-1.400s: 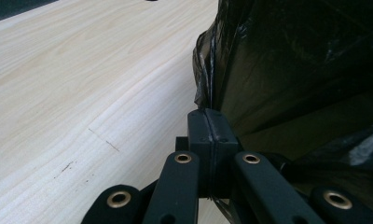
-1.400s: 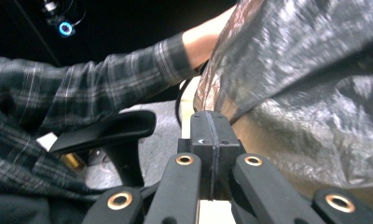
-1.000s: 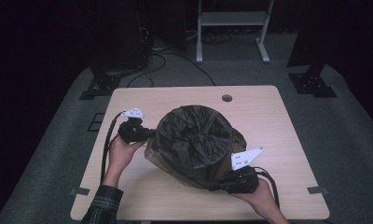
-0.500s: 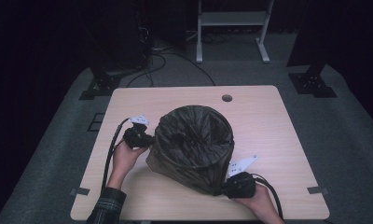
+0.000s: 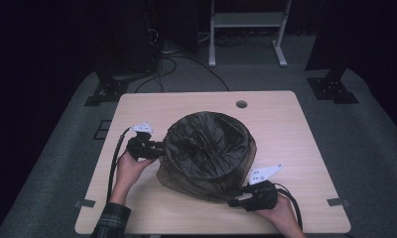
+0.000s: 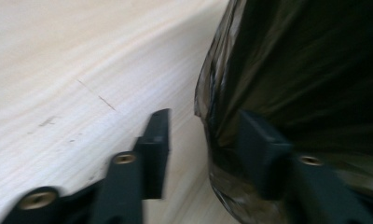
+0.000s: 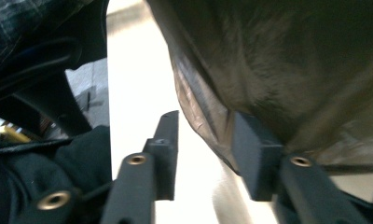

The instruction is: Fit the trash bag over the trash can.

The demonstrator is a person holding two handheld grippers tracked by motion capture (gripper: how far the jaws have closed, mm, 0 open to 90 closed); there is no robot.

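On the pale wooden desk [image 5: 296, 129] stands a round bin lined with a crinkled dark plastic bag [image 5: 209, 148]. Left hand-held gripper [image 5: 159, 147] and right hand-held gripper [image 5: 234, 202] have just opened, half-wide, gripping nothing, flanking it, probably having finished seating the liner.

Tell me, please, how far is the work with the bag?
Done: the bag lines the bin, its edge pulled down over the rim. In hand: the left gripper and right gripper, low at opposite sides, have just opened, and the film looks released. Left: perhaps smoothing the loose film; I cannot judge more.
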